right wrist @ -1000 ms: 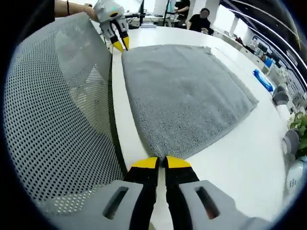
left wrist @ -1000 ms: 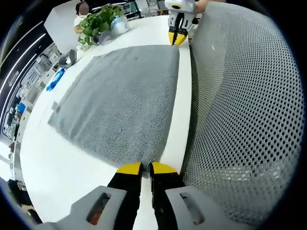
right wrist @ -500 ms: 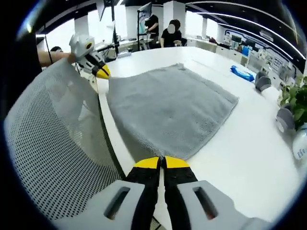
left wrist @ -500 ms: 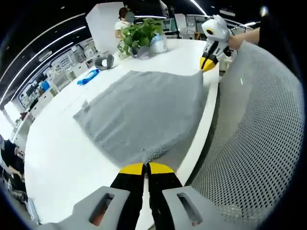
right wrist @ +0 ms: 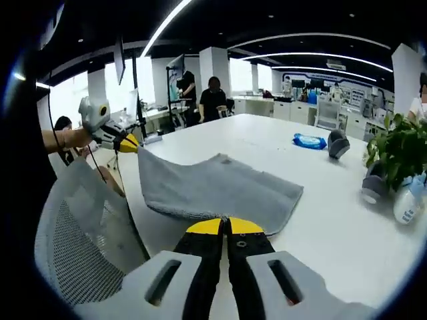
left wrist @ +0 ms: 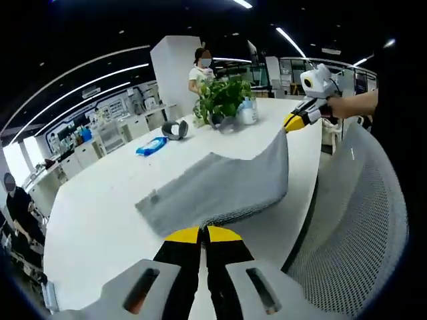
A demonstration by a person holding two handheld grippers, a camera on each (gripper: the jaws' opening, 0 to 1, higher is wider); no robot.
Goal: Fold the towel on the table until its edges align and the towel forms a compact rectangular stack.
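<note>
Grey towel (left wrist: 220, 187) is lifted by its near corners off the white tabletop (left wrist: 100, 227), apparently pinched in both clenched claws, left (left wrist: 203, 234) and right (right wrist: 224, 226); they are best carried forward level, aligning the edges.

Bright ceiling strip lights (right wrist: 175, 13) (fisheye-warped edges), slight blur.

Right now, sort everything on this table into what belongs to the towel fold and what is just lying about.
Belongs to the job:
- grey towel, near edge lifted
- left gripper, jaws shut on one corner
- right gripper, jaws shut on the other corner
- white table

Just lying about:
- potted plant
- blue packet
- mesh chair
</note>
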